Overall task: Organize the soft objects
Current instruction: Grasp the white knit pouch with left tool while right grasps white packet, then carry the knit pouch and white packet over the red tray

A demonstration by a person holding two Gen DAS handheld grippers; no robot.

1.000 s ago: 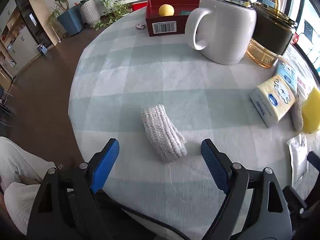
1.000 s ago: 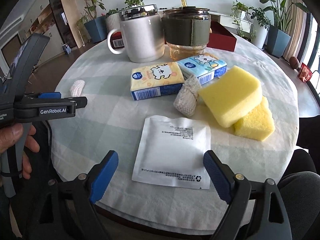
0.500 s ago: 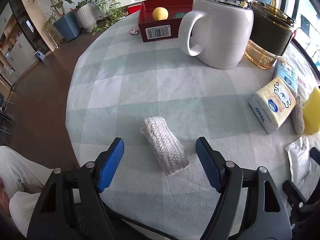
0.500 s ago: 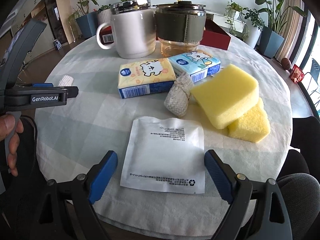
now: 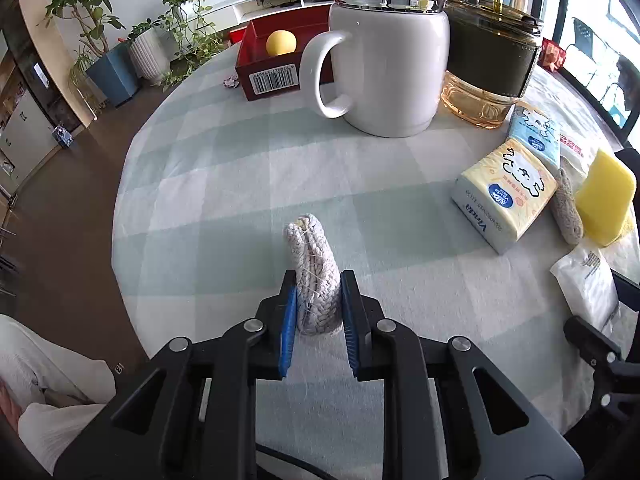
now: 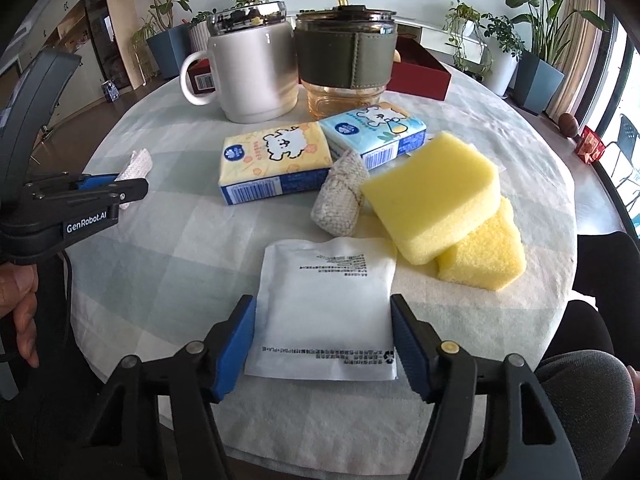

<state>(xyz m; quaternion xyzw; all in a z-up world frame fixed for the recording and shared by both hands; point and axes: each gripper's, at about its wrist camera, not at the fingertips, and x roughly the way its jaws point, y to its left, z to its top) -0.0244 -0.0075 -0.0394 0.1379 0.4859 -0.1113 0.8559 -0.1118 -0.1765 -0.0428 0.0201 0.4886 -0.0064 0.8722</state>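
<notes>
Left gripper [image 5: 318, 300] jaws closing on knitted roll [image 5: 314, 270]

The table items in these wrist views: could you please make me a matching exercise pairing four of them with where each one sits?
Things:
1. woven rope roll
2. white sachet
3. yellow ball
4. top yellow sponge

Places:
A. inside the red box
B. between the right gripper jaws, which are closing
C. resting on another yellow sponge
D. between the left gripper jaws, which are closing on it

Pairs: 1-D, 2-B, 3-A, 4-C
</notes>
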